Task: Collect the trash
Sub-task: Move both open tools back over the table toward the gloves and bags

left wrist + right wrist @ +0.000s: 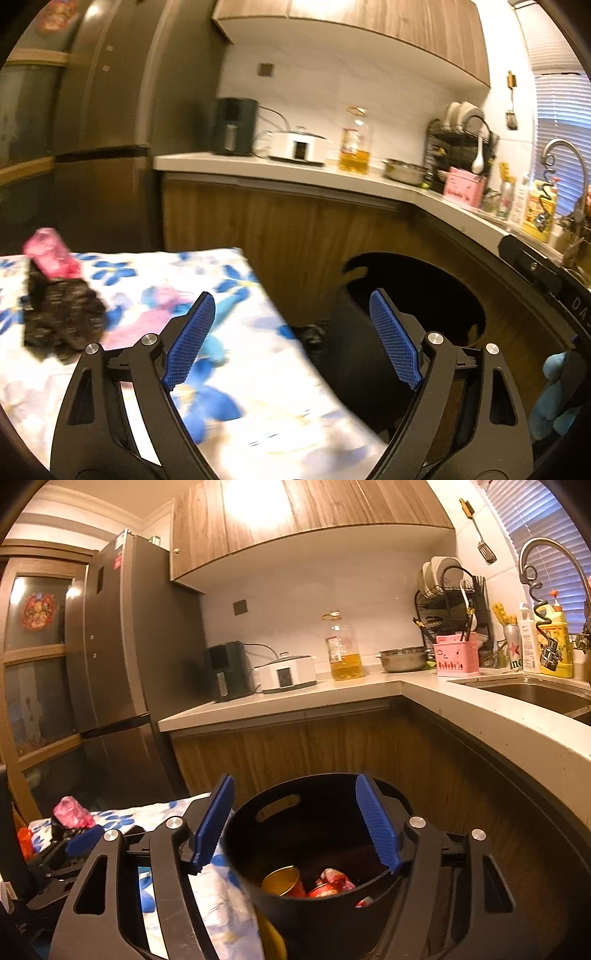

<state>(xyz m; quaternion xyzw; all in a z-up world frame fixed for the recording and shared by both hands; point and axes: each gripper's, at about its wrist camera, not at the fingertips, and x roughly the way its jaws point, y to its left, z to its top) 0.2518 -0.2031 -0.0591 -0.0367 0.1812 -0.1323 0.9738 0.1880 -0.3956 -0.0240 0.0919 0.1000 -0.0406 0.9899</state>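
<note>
A crumpled black wrapper (61, 317) lies at the left of the left wrist view on the flowered cloth (258, 406) that covers the tabletop, with a pink wrapper (51, 254) touching its upper edge; the same pink wrapper (72, 812) shows at the lower left of the right wrist view. Just beside the tabletop's right edge stands a round black bin (325, 915), low in the centre of the right wrist view, with a slot handle in its far wall. Inside it lie a gold can (282, 880), a red can (325, 890) and a crumpled pink-and-red wrapper (336, 877). The right gripper (295, 823) hangs over the bin, its blue pads spread wide with nothing between them. The left gripper (291, 339) hovers over the tabletop's right edge, likewise spread wide and empty; the view is blurred. Behind, a pale kitchen counter (295, 701) carries an oil bottle (341, 650), a steel bowl (404, 659), a pink basket (458, 655) and a dish rack (454, 598); a sink (535, 694) is at the right and a fridge (122, 664) at the left
</note>
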